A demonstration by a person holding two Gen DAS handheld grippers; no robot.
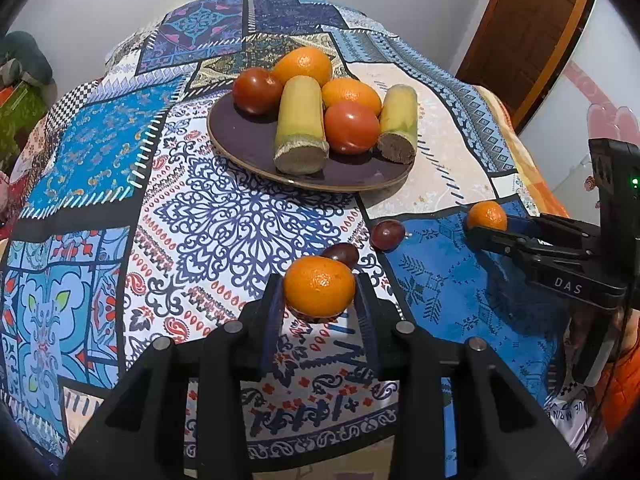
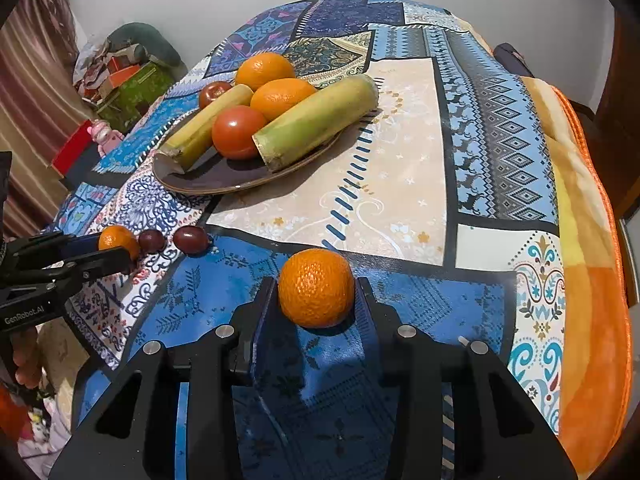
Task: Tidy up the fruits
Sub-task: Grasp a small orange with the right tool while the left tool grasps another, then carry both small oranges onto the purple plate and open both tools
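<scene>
My left gripper is shut on a small orange, just above the patterned cloth. My right gripper is shut on another small orange, also low over the cloth; it shows in the left wrist view too. Two dark plums lie on the cloth between the grippers. A dark plate farther back holds two oranges, two tomatoes and two cut sugarcane pieces. The left gripper with its orange shows at the left of the right wrist view.
The table is covered with a blue patchwork cloth. An orange blanket hangs over its right edge. Boxes and clutter stand beyond the table's left side. A wooden door is at the back right.
</scene>
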